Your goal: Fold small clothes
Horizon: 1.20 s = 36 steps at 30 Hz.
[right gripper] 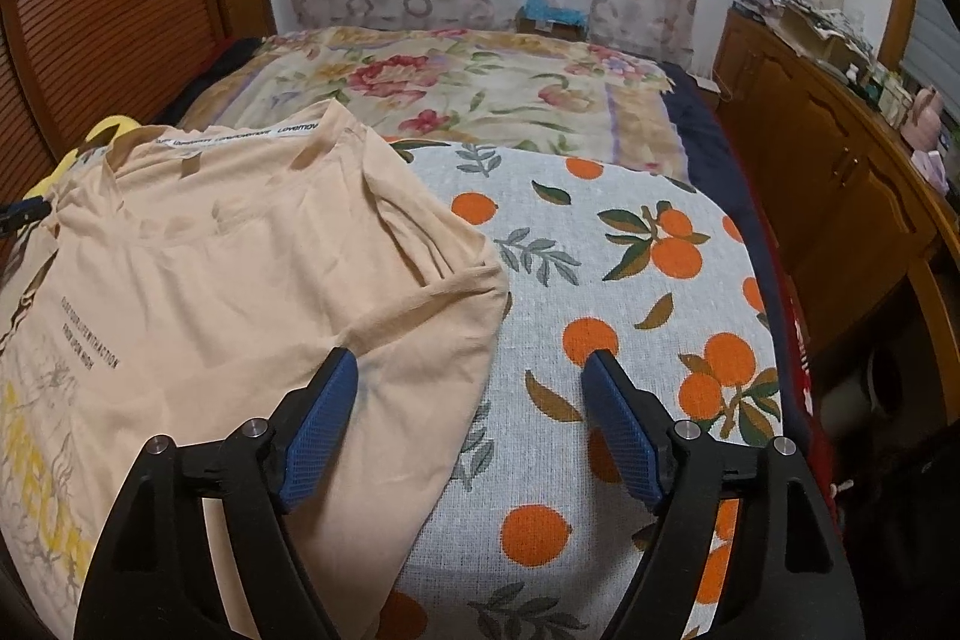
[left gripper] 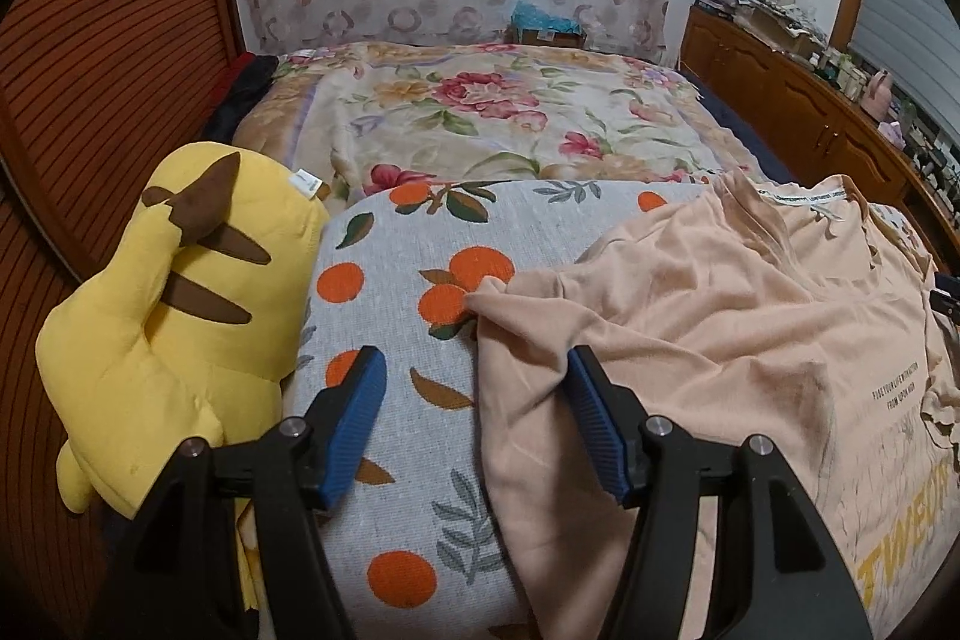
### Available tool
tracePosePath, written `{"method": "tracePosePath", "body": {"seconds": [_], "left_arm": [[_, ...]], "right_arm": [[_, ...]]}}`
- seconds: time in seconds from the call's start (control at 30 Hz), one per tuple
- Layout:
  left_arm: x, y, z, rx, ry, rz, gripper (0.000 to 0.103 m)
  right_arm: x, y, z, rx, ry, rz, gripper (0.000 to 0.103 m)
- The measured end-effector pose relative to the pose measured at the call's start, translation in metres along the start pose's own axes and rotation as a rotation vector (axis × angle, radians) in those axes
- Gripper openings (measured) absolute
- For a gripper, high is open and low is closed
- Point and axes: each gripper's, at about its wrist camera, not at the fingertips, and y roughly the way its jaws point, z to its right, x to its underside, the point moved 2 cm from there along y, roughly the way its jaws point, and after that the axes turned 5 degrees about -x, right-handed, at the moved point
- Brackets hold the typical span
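1. left hand-held gripper (left gripper: 474,382): jaws apart, blue ribbed pads facing each other across a wide gap, nothing clamped. the left-side finger hangs over the bare orange-print cover, the right-side finger over the edge of the t-shirt; whether that pad touches the cloth cannot be told.
2. right hand-held gripper (right gripper: 471,382): jaws spread wide, nothing gripped. its left-side finger is over the sleeve end of the t-shirt, its right-side finger over the printed cover, so the garment's edge runs between the two pads; contact with the cloth cannot be told.
3. t-shirt (left gripper: 720,316) (right gripper: 240,280): peach, short-sleeved, lying spread and wrinkled on the bed, print side up with small dark lettering and large yellow letters. it lies to the right of the left hand-held gripper and to the left of the right one; neckline with white tape at the far end.
4. orange-print cover (left gripper: 396,292) (right gripper: 600,280): grey cloth with oranges and leaves, directly under both hand-held grippers and under the t-shirt.
5. floral blanket (left gripper: 492,112) (right gripper: 468,88): beyond the cover, well ahead of both hand-held grippers.
6. yellow plush toy (left gripper: 168,292): just left of the left hand-held gripper, against the cover's edge.
7. wooden cabinet (right gripper: 840,172): far right of the right hand-held gripper, top cluttered.
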Motion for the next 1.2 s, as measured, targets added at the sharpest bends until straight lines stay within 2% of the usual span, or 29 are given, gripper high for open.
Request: {"method": "tracePosePath", "body": {"seconds": [0.1, 0.17, 0.3, 0.37, 0.4, 0.47, 0.5, 0.53, 0.6, 0.73, 0.9, 1.03, 1.2], "left_arm": [[0.0, 0.0, 0.001, 0.012, -0.001, -0.001, 0.061], [-0.001, 0.0, 0.003, 0.033, 0.009, 0.0, 0.046], [-0.005, 0.0, 0.008, 0.071, 0.02, -0.013, 0.034], [-0.008, 0.002, 0.009, 0.089, 0.016, -0.021, 0.025], [-0.009, 0.003, 0.009, 0.094, 0.016, -0.025, 0.024], [-0.011, 0.003, 0.01, 0.105, 0.015, -0.03, 0.007], [-0.012, 0.004, 0.011, 0.123, 0.012, -0.038, 0.005], [-0.012, 0.003, 0.012, 0.125, 0.012, -0.038, 0.003], [-0.012, -0.005, 0.017, 0.127, 0.019, -0.018, 0.002], [-0.014, -0.039, 0.024, 0.147, 0.023, 0.063, 0.002], [-0.009, -0.098, 0.026, 0.162, 0.02, 0.175, 0.002], [0.011, -0.152, 0.028, 0.164, 0.031, 0.264, 0.002], [0.045, -0.201, 0.022, 0.166, 0.032, 0.34, 0.002]], "right_arm": [[-0.005, 0.004, -0.002, -0.006, -0.005, -0.013, 0.08], [-0.008, 0.007, -0.002, -0.006, -0.01, -0.02, 0.079], [-0.015, 0.01, 0.001, -0.011, -0.011, -0.025, 0.072], [-0.019, 0.011, 0.002, -0.028, -0.008, -0.022, 0.065], [-0.02, 0.011, 0.002, -0.034, -0.007, -0.02, 0.06], [-0.023, 0.012, 0.0, -0.057, -0.013, -0.015, 0.044], [-0.025, 0.012, -0.001, -0.067, -0.021, -0.016, 0.023], [-0.025, 0.012, -0.004, -0.073, -0.03, -0.016, 0.011], [-0.027, 0.011, -0.01, -0.081, -0.052, -0.012, 0.005], [-0.031, -0.011, -0.018, -0.091, -0.055, 0.065, 0.004], [-0.032, -0.064, -0.031, -0.095, -0.058, 0.196, 0.003], [-0.022, -0.109, -0.043, -0.112, -0.072, 0.273, 0.003], [0.009, -0.161, -0.057, -0.137, -0.083, 0.344, 0.003]]}}
